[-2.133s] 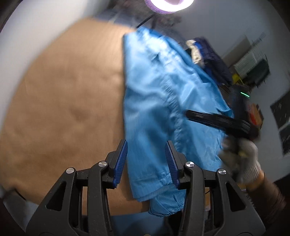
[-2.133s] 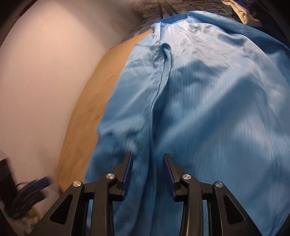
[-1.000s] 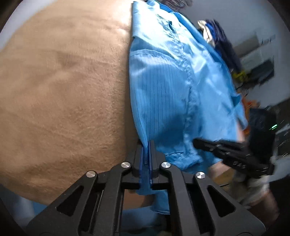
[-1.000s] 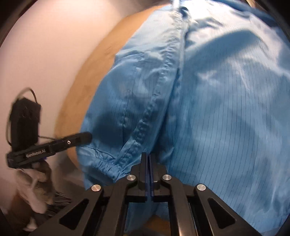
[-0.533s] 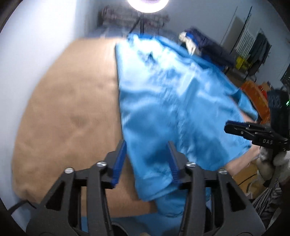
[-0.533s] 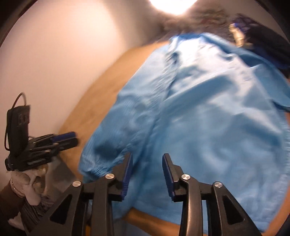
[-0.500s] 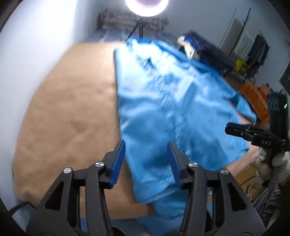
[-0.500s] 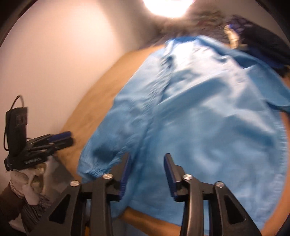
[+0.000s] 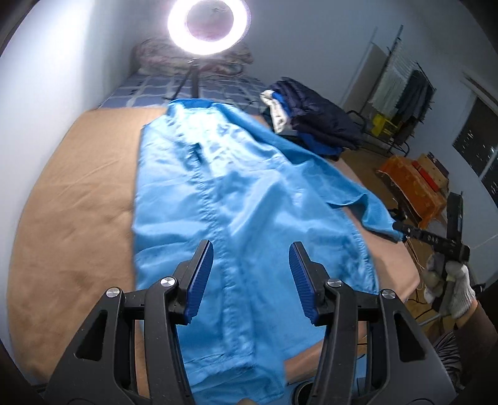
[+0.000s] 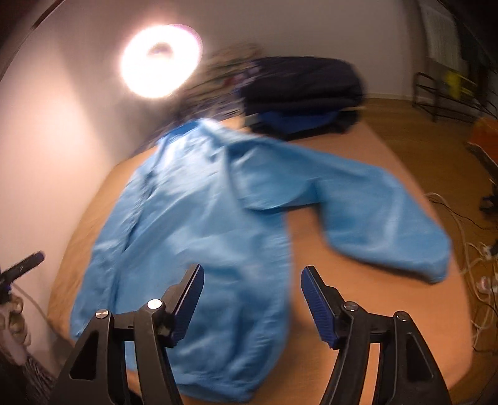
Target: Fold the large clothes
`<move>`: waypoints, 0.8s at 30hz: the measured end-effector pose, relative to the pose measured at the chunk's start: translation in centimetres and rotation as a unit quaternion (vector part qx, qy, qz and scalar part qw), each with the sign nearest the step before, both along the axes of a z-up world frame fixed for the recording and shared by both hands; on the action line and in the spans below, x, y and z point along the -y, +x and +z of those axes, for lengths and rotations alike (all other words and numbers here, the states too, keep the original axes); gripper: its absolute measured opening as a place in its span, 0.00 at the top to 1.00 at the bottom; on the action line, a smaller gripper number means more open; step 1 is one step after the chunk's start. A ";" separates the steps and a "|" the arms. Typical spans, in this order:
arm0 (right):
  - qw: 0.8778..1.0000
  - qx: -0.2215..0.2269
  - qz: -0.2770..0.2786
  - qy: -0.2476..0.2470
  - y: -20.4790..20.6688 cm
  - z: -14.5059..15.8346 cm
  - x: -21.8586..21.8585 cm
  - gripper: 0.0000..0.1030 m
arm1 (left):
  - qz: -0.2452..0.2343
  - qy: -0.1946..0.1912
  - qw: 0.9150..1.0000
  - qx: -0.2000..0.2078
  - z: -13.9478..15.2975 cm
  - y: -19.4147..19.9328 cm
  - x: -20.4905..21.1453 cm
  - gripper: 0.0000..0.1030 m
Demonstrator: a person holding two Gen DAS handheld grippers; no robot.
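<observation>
Sheeny, smooth blue cloth jacket (image 9: 236,193), matt, soft tan blanket (image 9: 77,199), ribbed blue jaw pads

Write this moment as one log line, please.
task: fold large clothes | light blue jacket: flat on tan bed cover, one sleeve out | left gripper: open, empty | right gripper: opening, empty

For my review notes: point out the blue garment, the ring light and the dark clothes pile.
blue garment (image 9: 236,199): left wrist view, middle of its body.
ring light (image 9: 208,25): left wrist view, centre of the ring.
dark clothes pile (image 10: 302,93): right wrist view, stack's front.
</observation>
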State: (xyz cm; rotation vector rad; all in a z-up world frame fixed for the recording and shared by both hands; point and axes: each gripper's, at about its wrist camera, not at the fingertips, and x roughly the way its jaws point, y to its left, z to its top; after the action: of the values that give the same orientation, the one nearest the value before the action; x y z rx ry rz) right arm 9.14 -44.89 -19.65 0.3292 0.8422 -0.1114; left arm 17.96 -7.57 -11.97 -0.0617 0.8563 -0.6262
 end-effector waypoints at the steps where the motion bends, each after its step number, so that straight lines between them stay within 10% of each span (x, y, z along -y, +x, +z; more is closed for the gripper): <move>1: 1.000 0.001 -0.020 0.000 -0.4 0.1 1.8 0.34 | -0.008 -0.002 1.000 -0.001 0.1 0.0 0.8 0.50; 11: 0.966 0.019 -0.219 0.136 -4.9 -3.3 17.4 0.34 | -0.050 0.020 0.999 -0.006 -0.8 -0.4 5.6 0.50; 20: 0.950 -0.001 -0.262 0.173 -3.6 -7.1 21.0 0.38 | -0.059 0.036 0.998 -0.014 -1.8 -0.3 6.2 0.50; 22: 0.954 -0.008 -0.249 0.164 -2.9 -7.4 20.8 0.81 | -0.056 0.039 0.998 -0.015 -2.1 -0.1 6.1 0.50; 24: 0.960 -0.015 -0.230 0.161 -2.0 -7.3 20.1 0.97 | -0.052 0.041 0.998 -0.016 -2.2 0.0 5.9 0.50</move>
State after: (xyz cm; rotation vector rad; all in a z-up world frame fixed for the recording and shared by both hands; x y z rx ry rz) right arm 7.18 -64.98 -26.91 0.8304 0.8015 -0.4166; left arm 17.97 -13.46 -14.21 0.0466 0.9203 -0.6894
